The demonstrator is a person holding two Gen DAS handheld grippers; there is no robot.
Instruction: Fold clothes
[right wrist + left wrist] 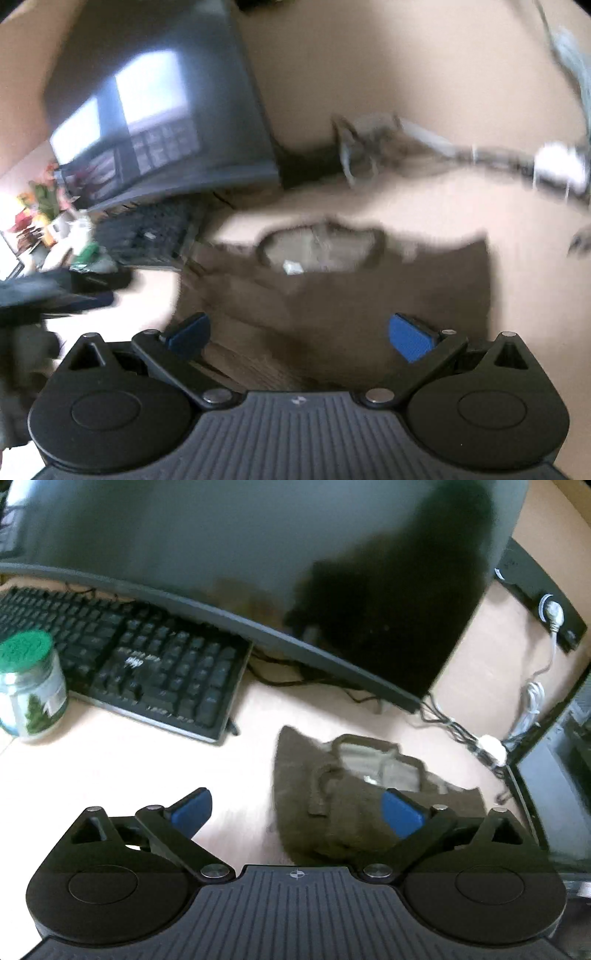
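A brown garment (343, 794) lies bunched on the light desk, its neck opening and pale inner lining facing the monitor. My left gripper (299, 812) is open and empty, hovering above the garment's left edge. In the blurred right wrist view the same garment (332, 295) lies spread, collar (317, 247) at the far side. My right gripper (299, 332) is open and empty above its near part. The left gripper shows as a dark blur at the left of the right wrist view (55, 295).
A black monitor (258, 561) and black keyboard (129, 657) stand behind the garment. A green-lidded glass jar (31, 686) sits at the left. Cables (461, 731) and a white plug run at the right, next to a dark case (554, 794).
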